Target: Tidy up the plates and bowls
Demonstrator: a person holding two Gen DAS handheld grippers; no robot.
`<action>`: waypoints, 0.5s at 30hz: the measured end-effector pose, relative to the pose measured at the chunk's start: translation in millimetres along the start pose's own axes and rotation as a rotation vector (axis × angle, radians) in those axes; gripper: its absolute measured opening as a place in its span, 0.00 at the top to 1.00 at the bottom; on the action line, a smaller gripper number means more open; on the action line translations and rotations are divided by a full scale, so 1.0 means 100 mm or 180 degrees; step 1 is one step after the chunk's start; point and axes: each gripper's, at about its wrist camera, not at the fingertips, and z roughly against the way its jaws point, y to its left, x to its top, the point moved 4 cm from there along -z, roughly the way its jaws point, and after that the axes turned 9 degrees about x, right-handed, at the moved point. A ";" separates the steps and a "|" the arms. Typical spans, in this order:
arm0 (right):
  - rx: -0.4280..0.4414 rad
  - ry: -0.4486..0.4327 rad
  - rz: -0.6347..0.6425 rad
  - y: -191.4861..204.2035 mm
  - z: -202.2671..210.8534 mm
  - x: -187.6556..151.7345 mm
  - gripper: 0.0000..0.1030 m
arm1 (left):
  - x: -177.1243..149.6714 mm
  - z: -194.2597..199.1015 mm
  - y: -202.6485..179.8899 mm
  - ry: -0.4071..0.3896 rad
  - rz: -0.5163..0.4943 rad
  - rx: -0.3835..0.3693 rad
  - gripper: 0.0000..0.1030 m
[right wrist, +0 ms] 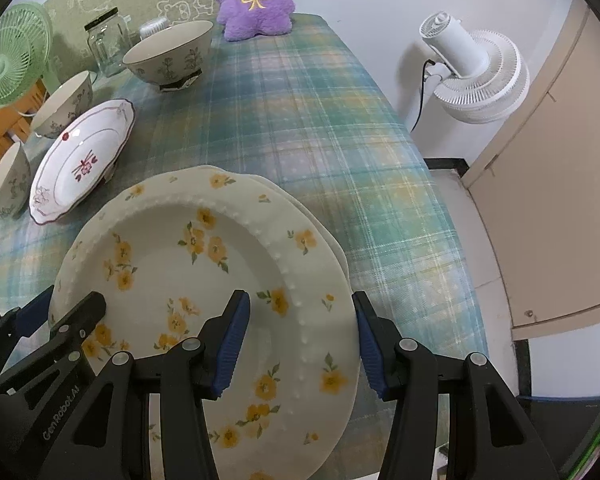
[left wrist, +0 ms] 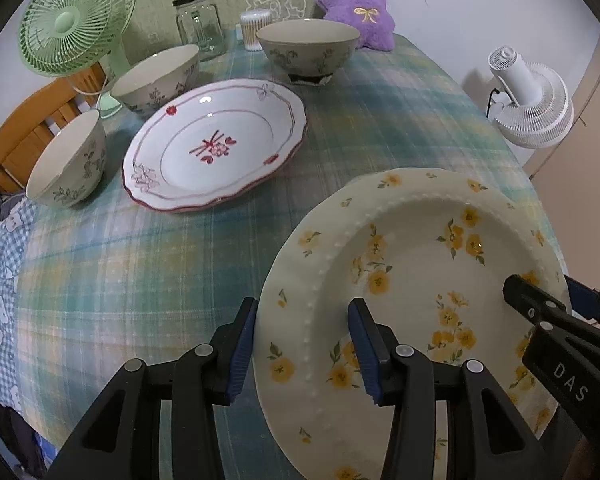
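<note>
a: where's the yellow-flowered plate [left wrist: 412,280]?
b: near edge of the surface [left wrist: 140,264], atop another plate [right wrist: 332,240].
a: and the fingers?
b: left gripper [left wrist: 302,344] and right gripper [right wrist: 300,340] each clasp its rim, opposite sides.

Both wrist views look steeply down, close, sharing yellow-flowered plate [left wrist: 412,280].

A home: plaid-clothed table [left wrist: 140,264], plush toy [left wrist: 356,4], desk fan [left wrist: 76,20].

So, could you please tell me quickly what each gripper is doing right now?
Left gripper: shut on the yellow-flowered plate, at its left rim.
Right gripper: shut on the same plate's right rim.
</note>
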 end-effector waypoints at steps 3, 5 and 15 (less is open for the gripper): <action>-0.0061 -0.0015 0.0034 0.00 0.00 -0.02 0.46 | -0.04 0.00 -0.02 0.0014 0.0000 -0.0016 0.55; -0.0091 -0.0018 0.0060 0.01 0.00 -0.03 0.46 | -0.04 0.00 -0.02 0.0016 0.0021 -0.0016 0.55; -0.0177 -0.0053 0.0176 0.03 -0.06 0.03 0.47 | -0.03 -0.02 -0.03 0.0051 0.0162 0.0085 0.54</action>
